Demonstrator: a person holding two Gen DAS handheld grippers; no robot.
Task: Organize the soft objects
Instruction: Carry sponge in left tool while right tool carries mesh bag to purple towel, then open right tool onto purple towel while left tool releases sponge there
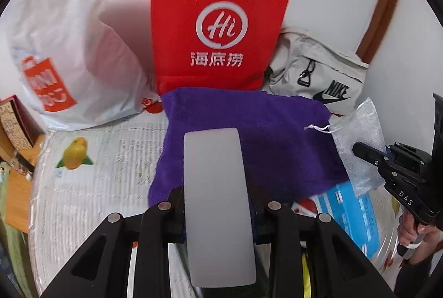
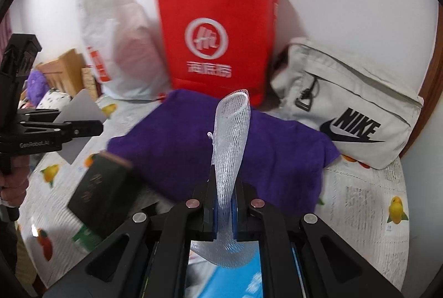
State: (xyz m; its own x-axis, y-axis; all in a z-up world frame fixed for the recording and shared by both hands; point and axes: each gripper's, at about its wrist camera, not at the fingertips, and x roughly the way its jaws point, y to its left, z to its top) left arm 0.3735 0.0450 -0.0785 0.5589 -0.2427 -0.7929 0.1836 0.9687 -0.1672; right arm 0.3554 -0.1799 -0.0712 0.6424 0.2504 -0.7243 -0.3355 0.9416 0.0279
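Holding a white mesh pouch (image 2: 231,137) clamped upright, the right tool (image 2: 224,210) is poised over a purple towel (image 2: 193,148) on the bed. The left tool (image 1: 218,215) is closed on a grey card (image 1: 216,187). Judged next: stowing the pouch in the red bag (image 2: 218,21).

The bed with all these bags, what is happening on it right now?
A person holds a tool in each hand over the bed. The right tool is shut on a white mesh pouch. The left tool grips a flat grey card. A purple towel lies spread below, in front of a red paper bag, a white plastic bag and a Nike bag.
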